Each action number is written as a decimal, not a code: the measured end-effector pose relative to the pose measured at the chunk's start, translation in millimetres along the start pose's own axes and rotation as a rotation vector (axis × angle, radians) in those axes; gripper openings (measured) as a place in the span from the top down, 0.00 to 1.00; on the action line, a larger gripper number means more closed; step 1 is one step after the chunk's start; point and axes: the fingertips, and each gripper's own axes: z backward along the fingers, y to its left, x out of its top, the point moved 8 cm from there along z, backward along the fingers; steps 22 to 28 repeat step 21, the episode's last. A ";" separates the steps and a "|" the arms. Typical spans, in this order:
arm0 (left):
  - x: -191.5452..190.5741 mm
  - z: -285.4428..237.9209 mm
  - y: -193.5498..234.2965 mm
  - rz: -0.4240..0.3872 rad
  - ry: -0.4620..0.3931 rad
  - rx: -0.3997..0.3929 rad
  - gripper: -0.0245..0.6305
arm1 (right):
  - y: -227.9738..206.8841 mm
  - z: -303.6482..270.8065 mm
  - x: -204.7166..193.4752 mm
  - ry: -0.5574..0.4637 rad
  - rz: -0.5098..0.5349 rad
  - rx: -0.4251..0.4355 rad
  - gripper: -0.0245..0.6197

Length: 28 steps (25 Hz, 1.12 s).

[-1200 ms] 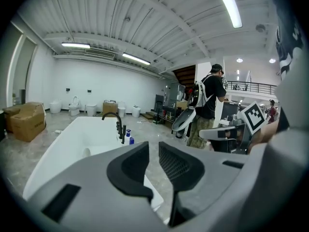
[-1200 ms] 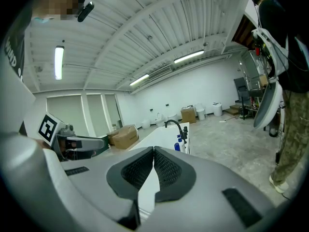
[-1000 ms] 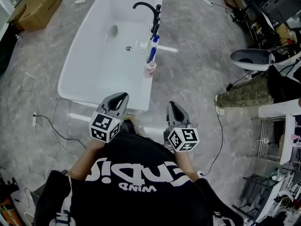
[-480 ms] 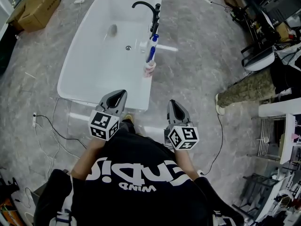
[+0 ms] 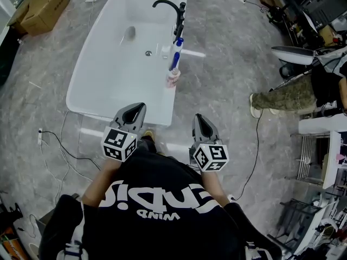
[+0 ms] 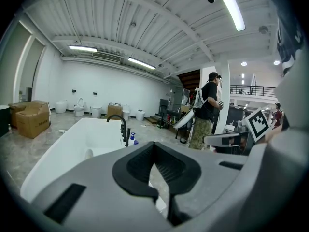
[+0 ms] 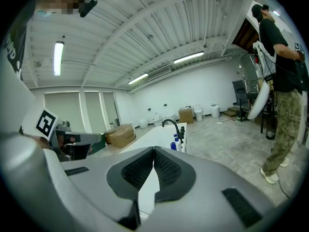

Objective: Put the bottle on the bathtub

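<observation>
The white bathtub (image 5: 103, 69) lies ahead of me on the grey floor, with a black faucet (image 5: 169, 8) on its right rim. A blue and white bottle (image 5: 174, 54) stands on that rim beside the faucet, and a small pinkish bottle (image 5: 173, 78) stands nearer me on the same rim. My left gripper (image 5: 140, 109) is shut and empty, hovering near the tub's near end. My right gripper (image 5: 197, 119) is shut and empty too, over the floor to the tub's right. The left gripper view shows the bathtub (image 6: 67, 141), and the right gripper view shows the blue bottle (image 7: 174, 143).
A person in camouflage trousers (image 5: 282, 104) stands at the right holding a white object (image 5: 295, 53). A cardboard box (image 5: 46, 7) sits at the far left. Cables (image 5: 54, 156) run over the floor at the left. A metal rack (image 5: 320, 161) and clutter fill the right side.
Both grippers have stayed almost still. The person at the right has shifted, and the white object they hold has moved.
</observation>
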 end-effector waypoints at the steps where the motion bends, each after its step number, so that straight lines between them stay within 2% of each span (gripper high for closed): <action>1: -0.4 -0.5 0.6 0.002 0.001 0.000 0.95 | 0.0 -1.2 -0.2 0.001 -0.002 0.001 0.92; 28: -7.6 5.8 8.1 0.020 0.021 0.015 0.95 | 1.3 -9.2 -1.0 0.016 0.001 0.012 0.92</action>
